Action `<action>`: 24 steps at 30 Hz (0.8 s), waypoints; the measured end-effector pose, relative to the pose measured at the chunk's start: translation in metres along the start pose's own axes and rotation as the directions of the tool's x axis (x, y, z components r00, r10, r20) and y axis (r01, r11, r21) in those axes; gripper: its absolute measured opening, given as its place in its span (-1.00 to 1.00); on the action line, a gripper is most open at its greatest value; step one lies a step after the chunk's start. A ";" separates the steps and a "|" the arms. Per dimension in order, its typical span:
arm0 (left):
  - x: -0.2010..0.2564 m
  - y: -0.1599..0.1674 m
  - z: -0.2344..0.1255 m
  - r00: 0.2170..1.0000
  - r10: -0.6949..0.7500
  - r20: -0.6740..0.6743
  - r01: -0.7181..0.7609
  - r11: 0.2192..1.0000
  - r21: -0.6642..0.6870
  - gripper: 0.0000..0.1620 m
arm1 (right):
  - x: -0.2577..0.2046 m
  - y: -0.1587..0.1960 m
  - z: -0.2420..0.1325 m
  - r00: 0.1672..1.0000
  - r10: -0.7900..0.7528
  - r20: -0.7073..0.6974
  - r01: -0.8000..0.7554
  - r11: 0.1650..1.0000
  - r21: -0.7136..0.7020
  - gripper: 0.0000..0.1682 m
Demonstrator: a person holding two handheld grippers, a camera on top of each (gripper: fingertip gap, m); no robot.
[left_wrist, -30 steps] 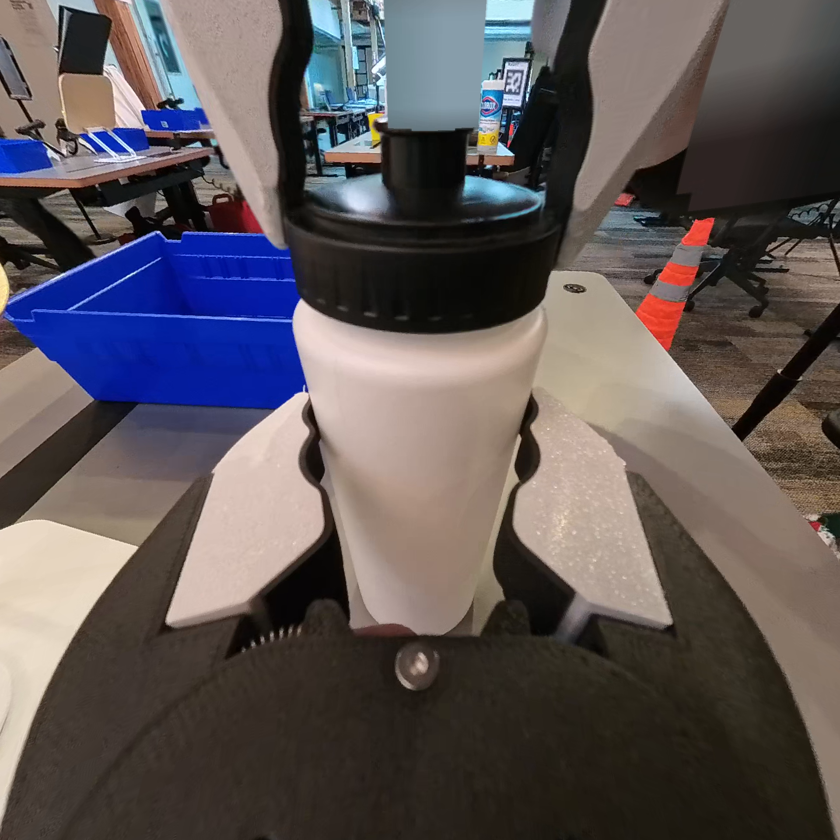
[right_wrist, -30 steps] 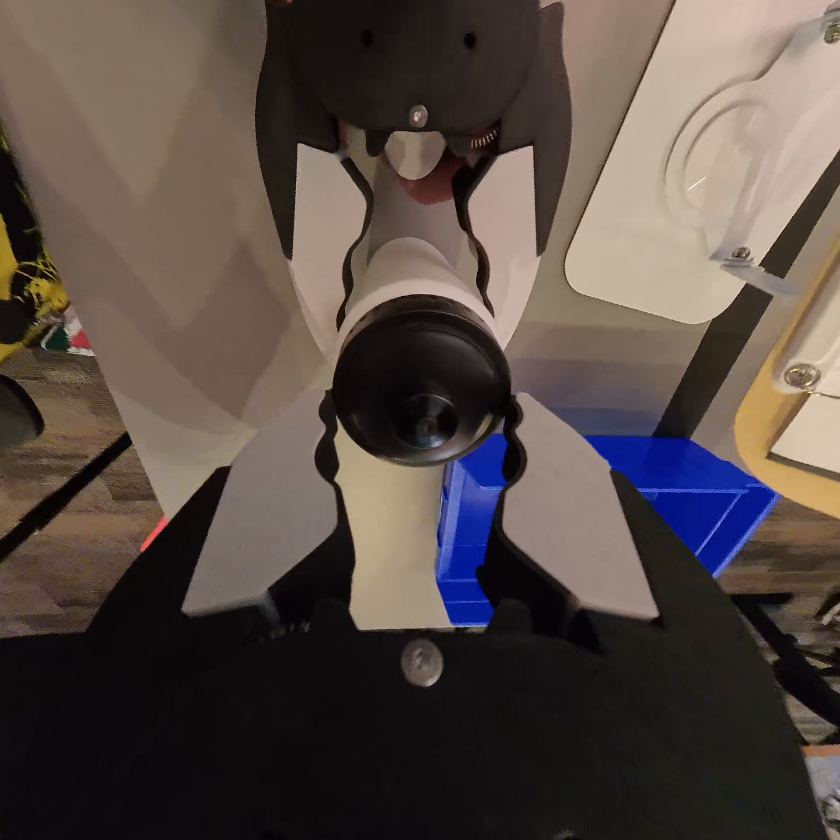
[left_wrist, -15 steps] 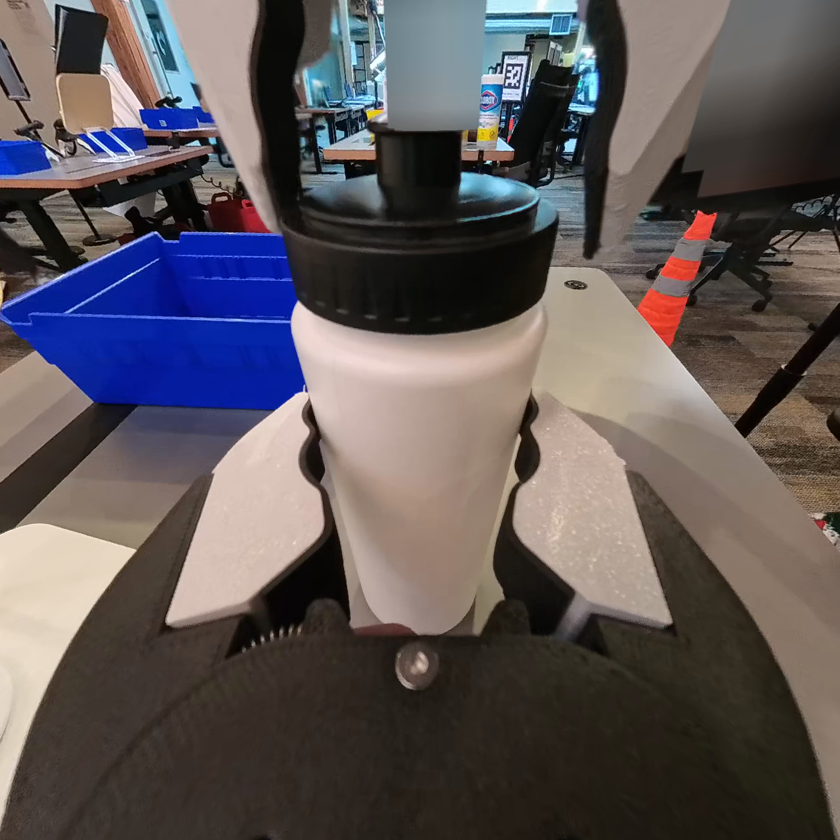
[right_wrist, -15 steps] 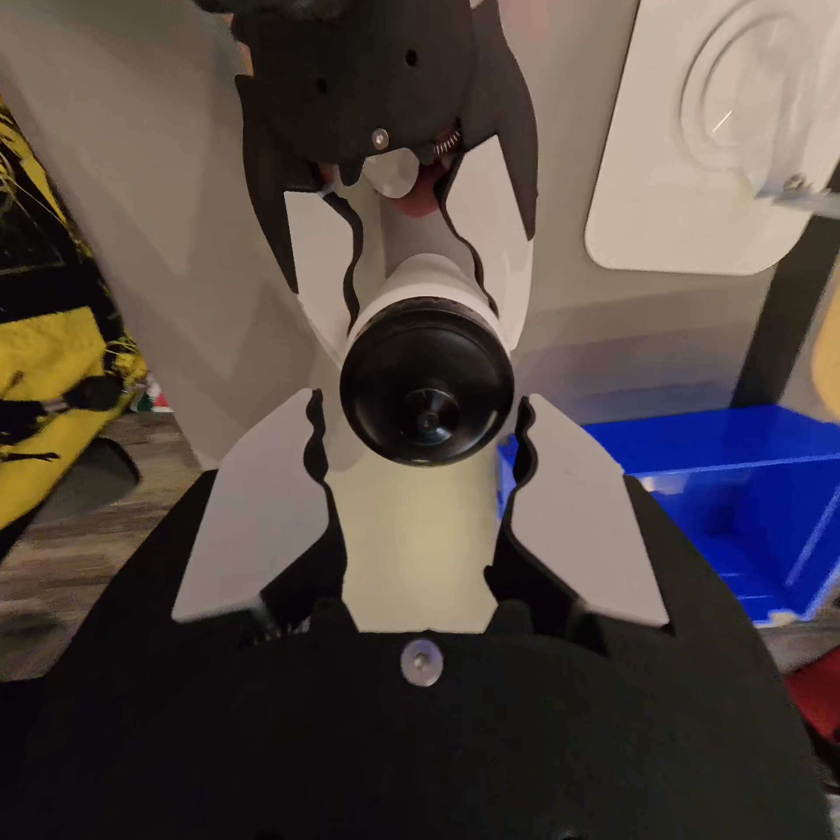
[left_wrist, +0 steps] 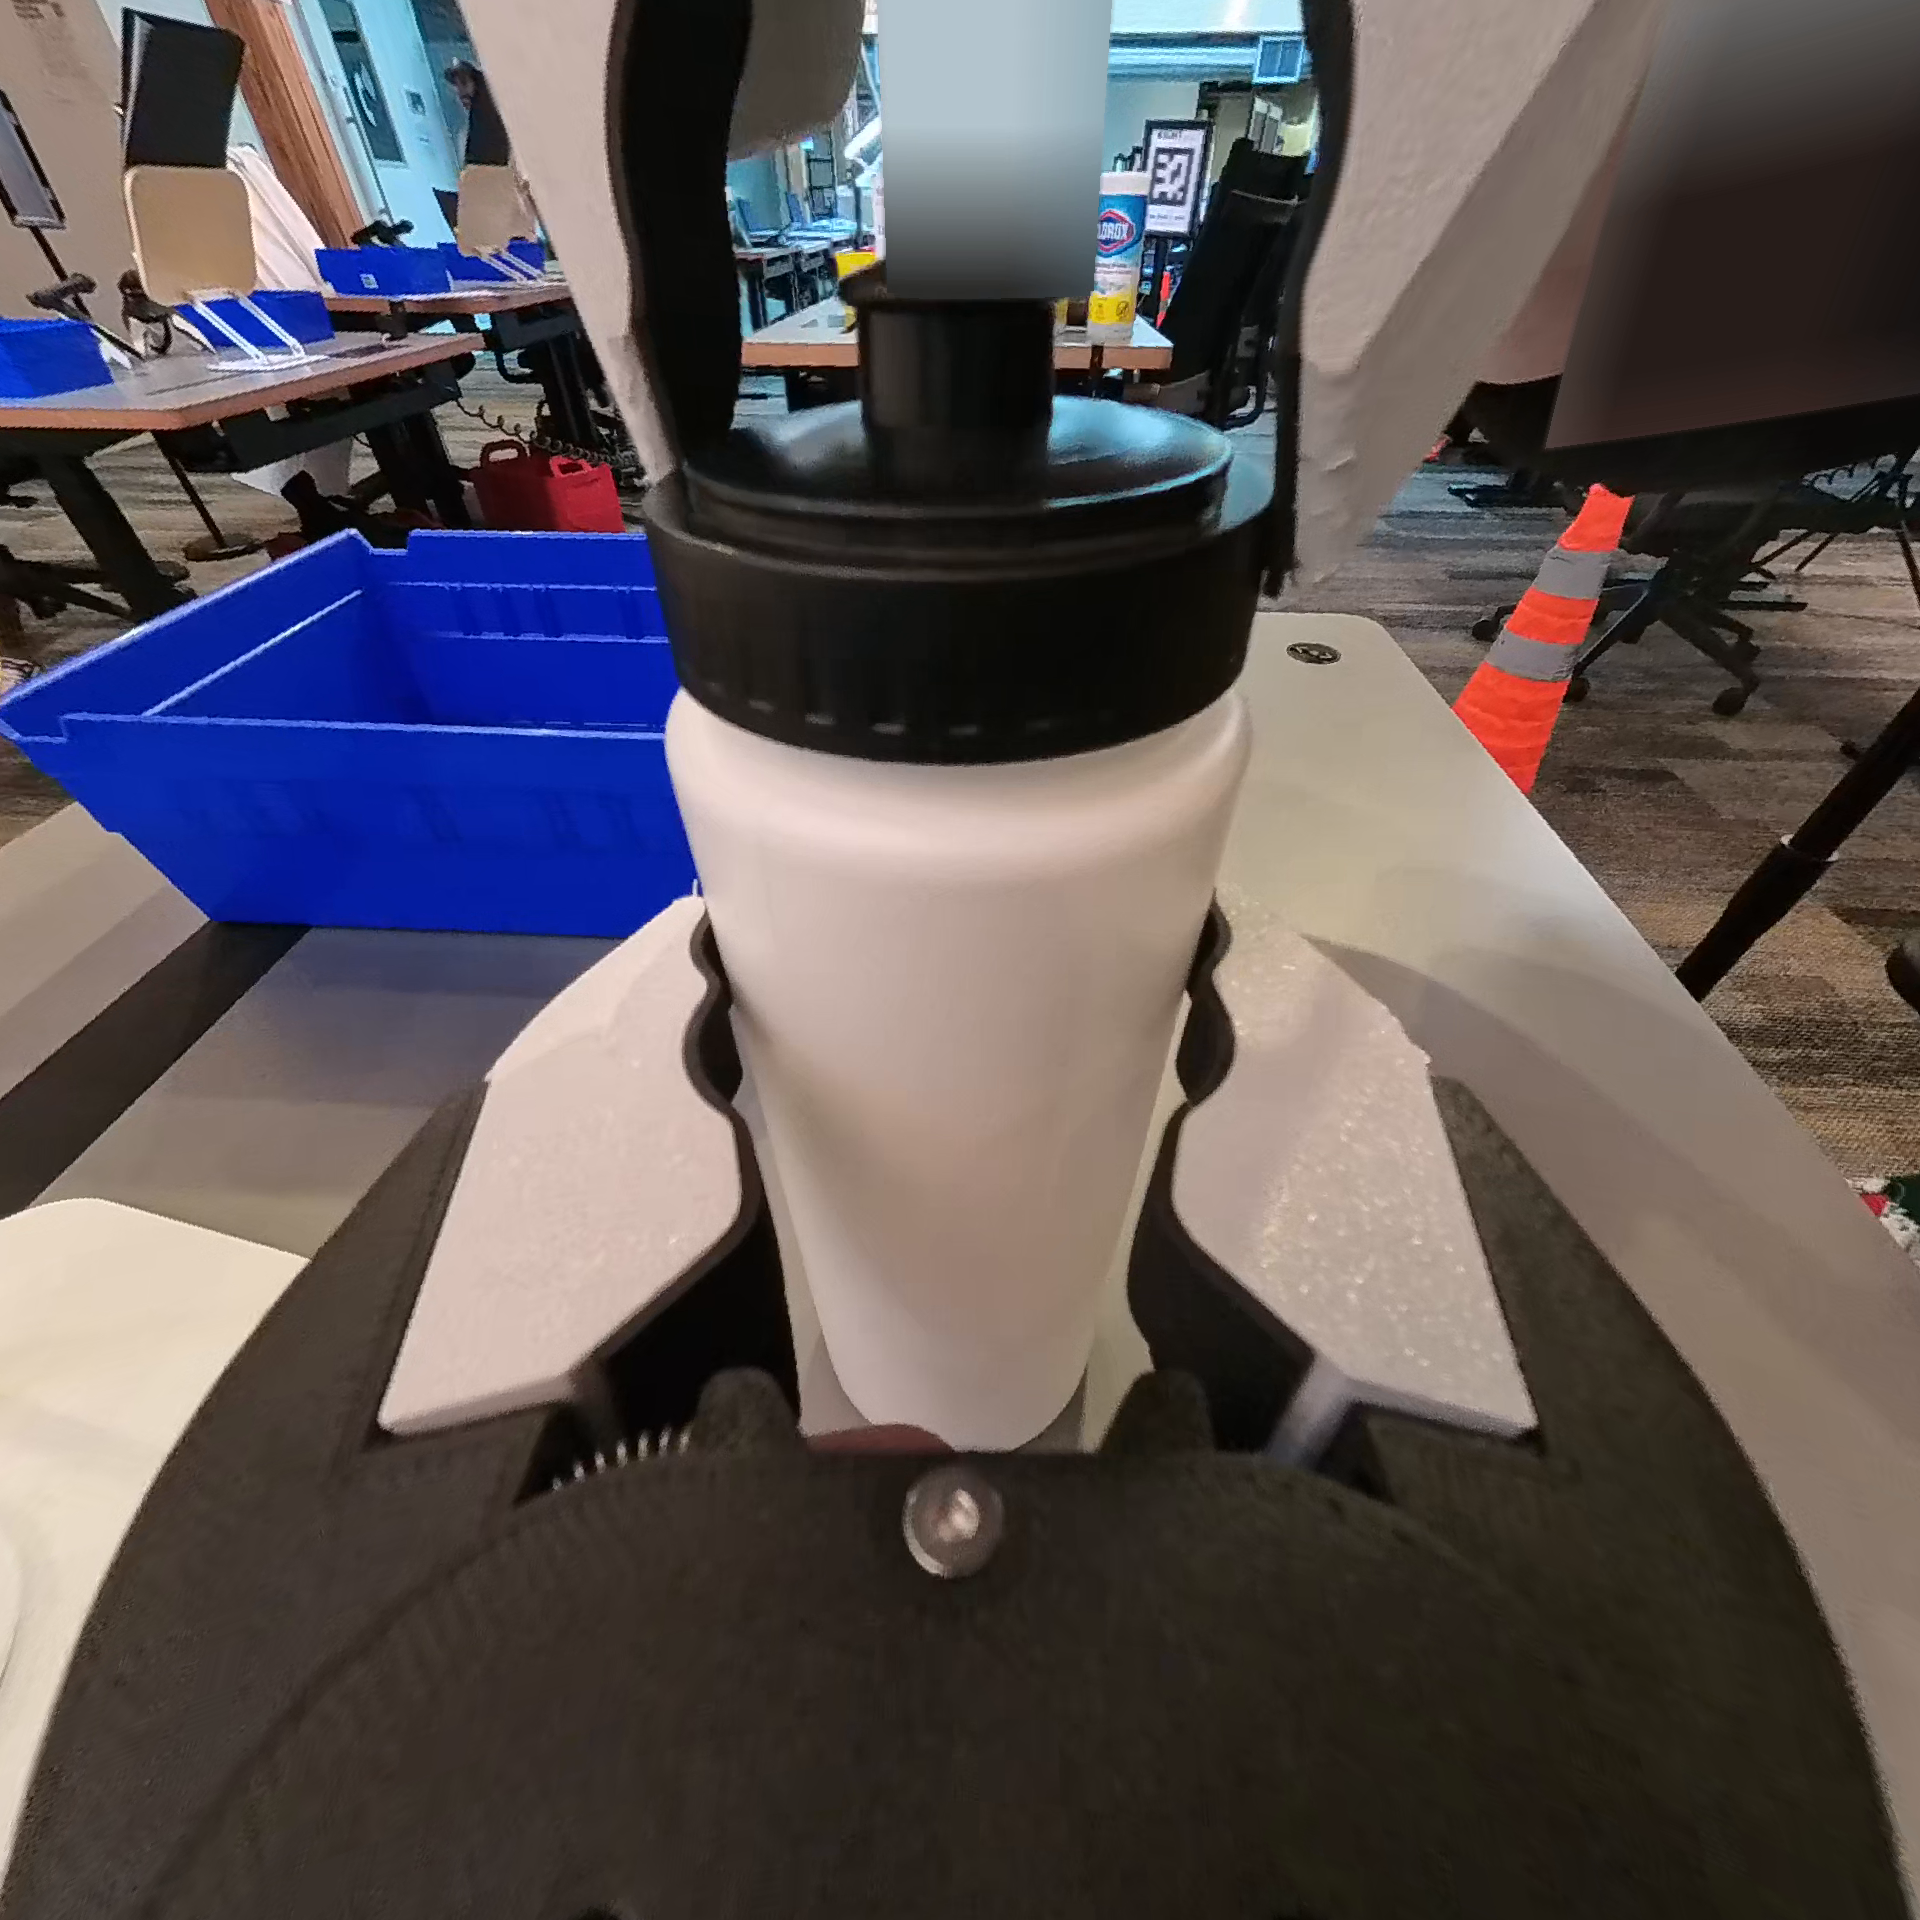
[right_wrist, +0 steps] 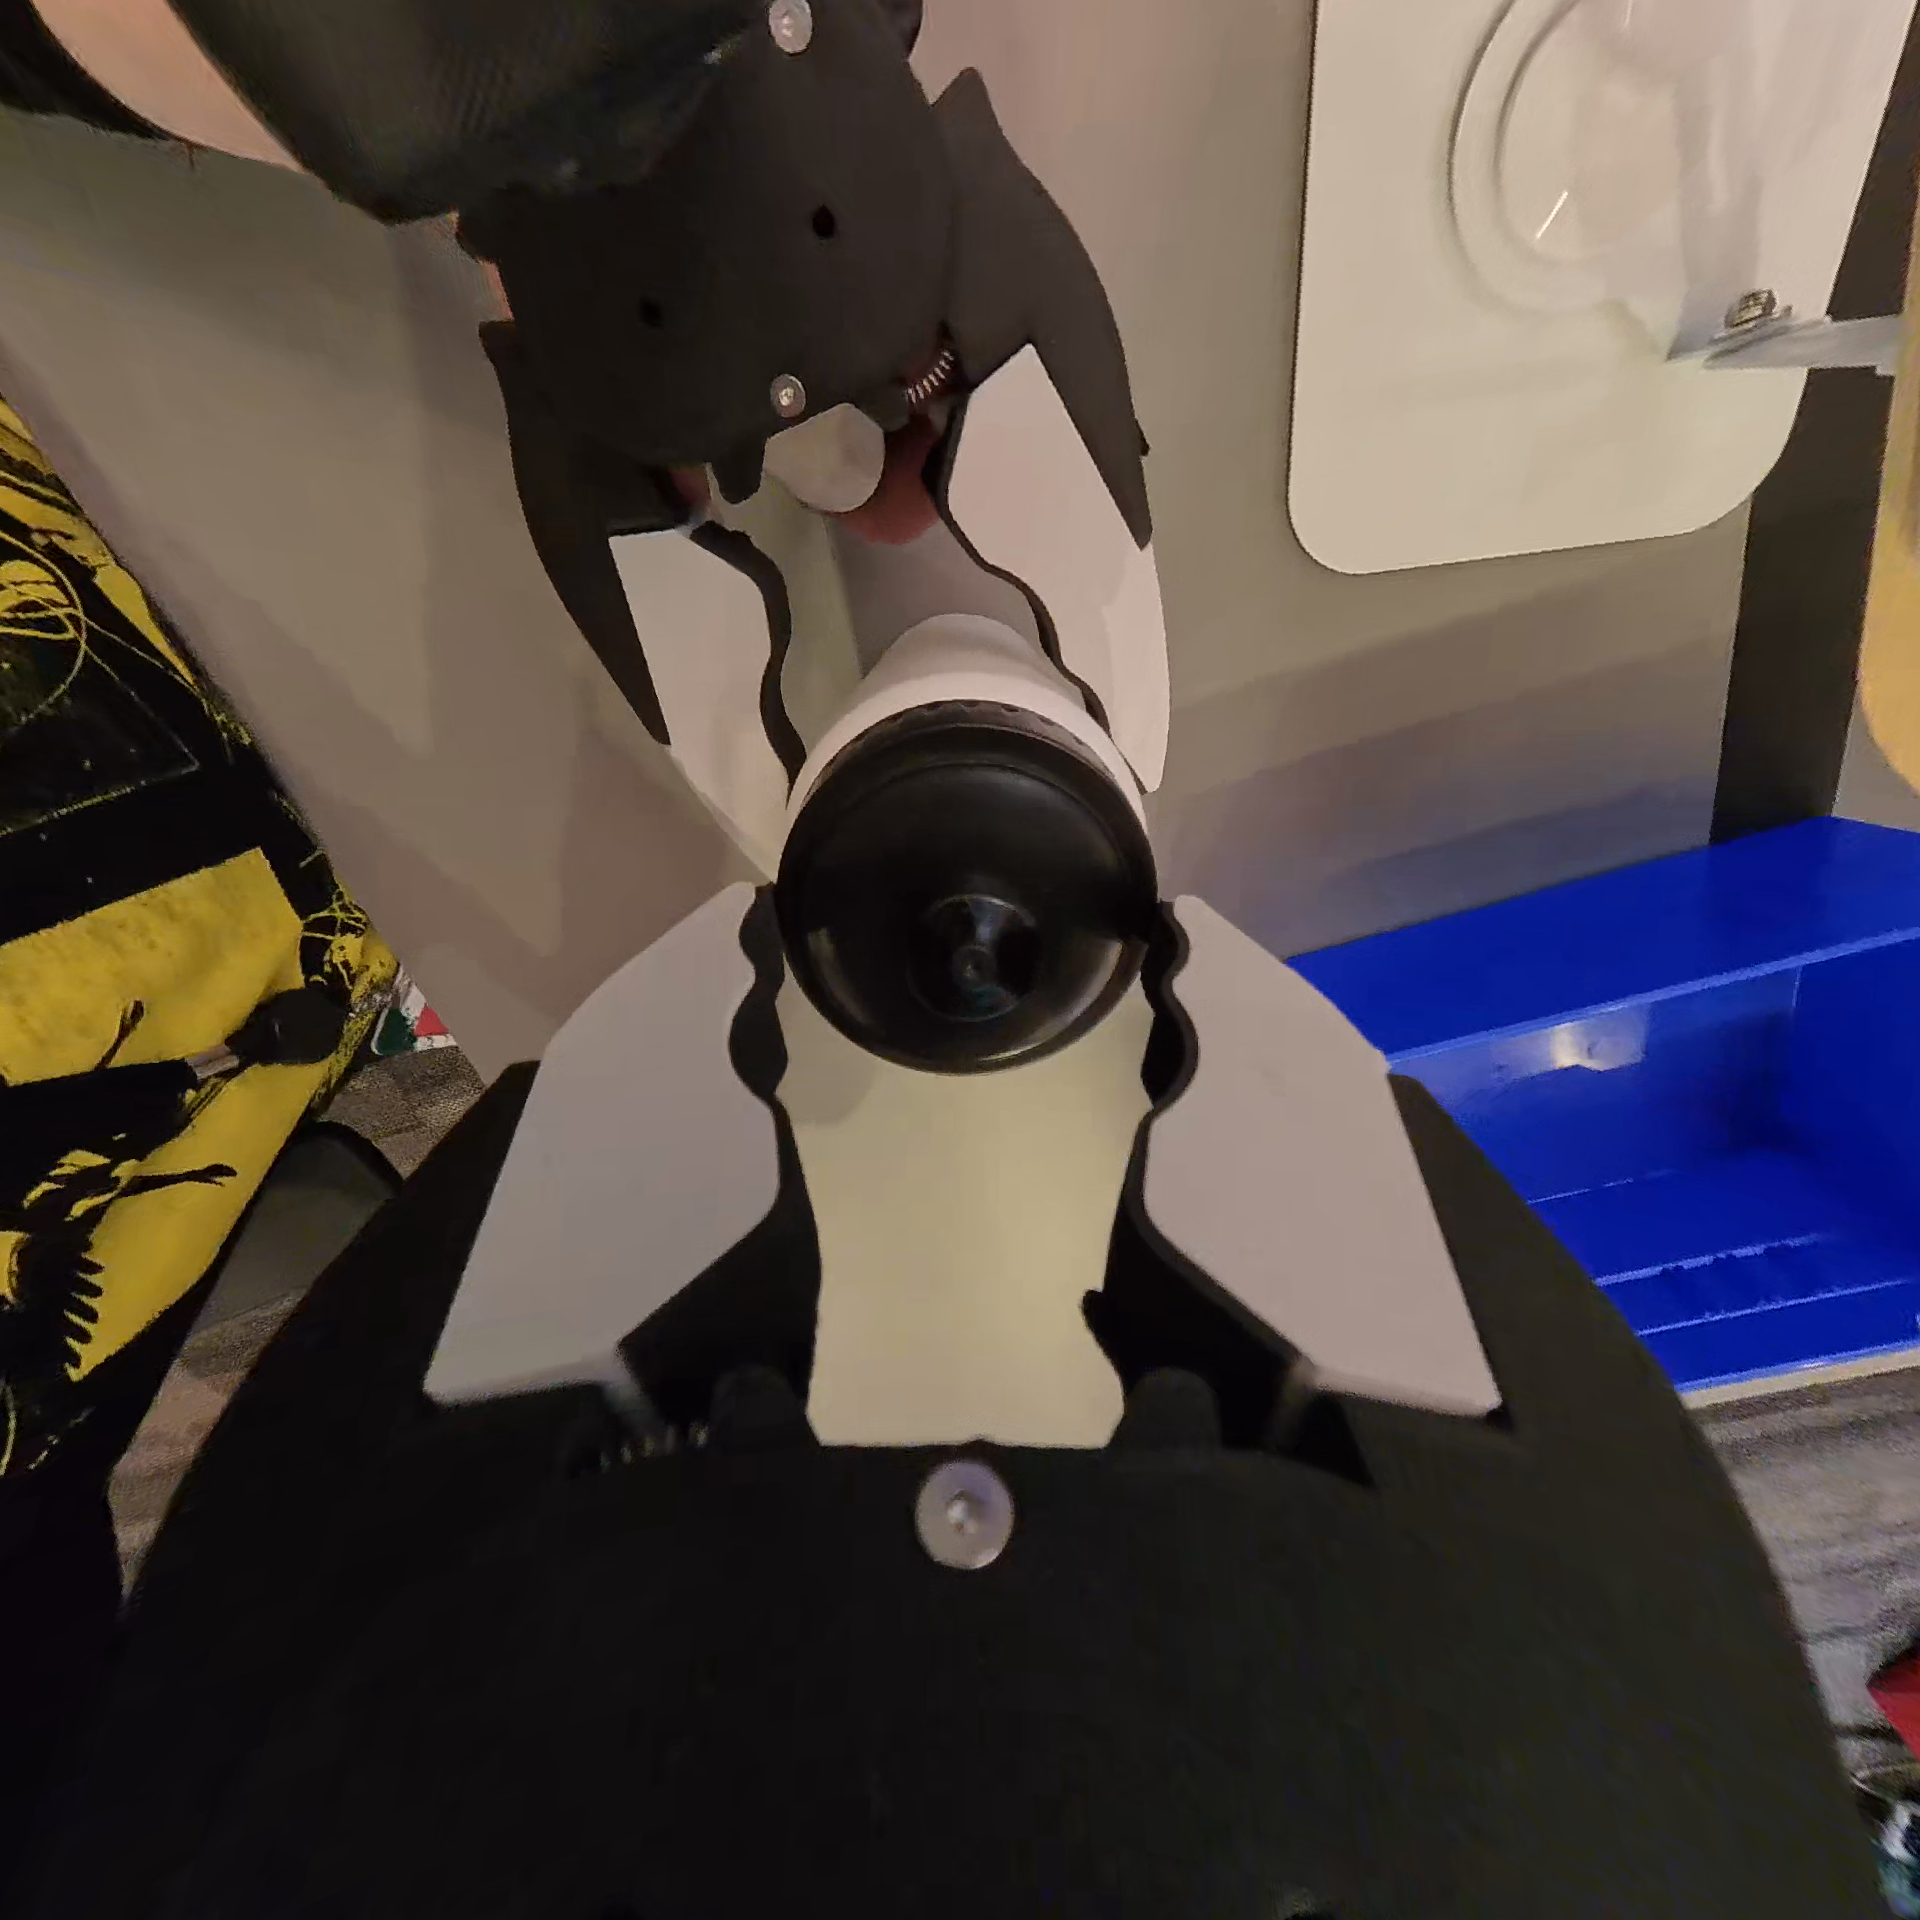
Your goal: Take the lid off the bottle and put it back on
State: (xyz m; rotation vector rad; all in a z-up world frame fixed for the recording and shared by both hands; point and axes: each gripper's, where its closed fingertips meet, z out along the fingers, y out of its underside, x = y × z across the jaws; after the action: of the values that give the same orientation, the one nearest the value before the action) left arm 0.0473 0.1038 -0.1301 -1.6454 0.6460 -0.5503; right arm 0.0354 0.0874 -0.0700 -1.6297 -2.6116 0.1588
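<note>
A white wipes canister with a printed label (left_wrist: 1120, 260) stands on a far wooden desk at about one o'clock above the bottle, and a black-and-white square marker sign (left_wrist: 1176, 171) sits just beside it; I leave their writing unread. My left gripper (left_wrist: 956, 997) is clamped on the white plastic bottle (left_wrist: 956, 987), its two pale fingers (left_wrist: 582, 1195) pressing the smooth, slightly tapering body from nine and three o'clock, the bottle held upright over the pale grey tabletop (left_wrist: 1455, 935). The black ribbed screw lid (left_wrist: 951, 613) with its stubby black spout sits on the bottle's neck at twelve o'clock from my left fingers. My right gripper (right_wrist: 961, 966) comes down from above with its fingers (right_wrist: 613, 1174) spread to either side of the domed lid (right_wrist: 961, 894); in the left wrist view one finger touches the lid's rim at nine o'clock while the other stands just beside it at three o'clock, so the lid is straddled rather than pinched. A blue plastic bin (left_wrist: 353, 748) rests on the table at ten o'clock from the bottle, and an orange traffic cone (left_wrist: 1548, 644) stands on the carpet at two o'clock.
</note>
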 end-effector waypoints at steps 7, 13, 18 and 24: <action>0.001 0.000 0.000 1.000 0.003 -0.001 -0.003 1.000 -0.001 0.03 | 0.002 0.000 0.001 0.968 -0.251 0.018 0.251 0.968 -0.009 -0.14; 0.001 0.000 0.000 1.000 0.004 -0.002 -0.004 1.000 -0.002 0.03 | 0.001 0.006 0.008 0.963 -0.266 0.031 0.268 0.962 -0.051 -0.15; -0.001 0.000 0.000 1.000 -0.008 -0.002 0.008 1.000 0.003 0.03 | 0.002 0.003 0.008 0.999 -0.031 0.032 0.032 0.999 -0.018 -0.15; 0.002 0.000 0.001 1.000 0.009 -0.003 -0.009 1.000 -0.004 0.04 | -0.002 0.004 0.007 0.988 -0.149 0.035 0.150 0.989 -0.011 -0.08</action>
State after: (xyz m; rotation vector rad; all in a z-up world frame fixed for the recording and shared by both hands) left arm 0.0498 0.1035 -0.1300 -1.6448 0.6563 -0.5454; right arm 0.0395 0.0870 -0.0778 -1.4398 -2.7527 0.1626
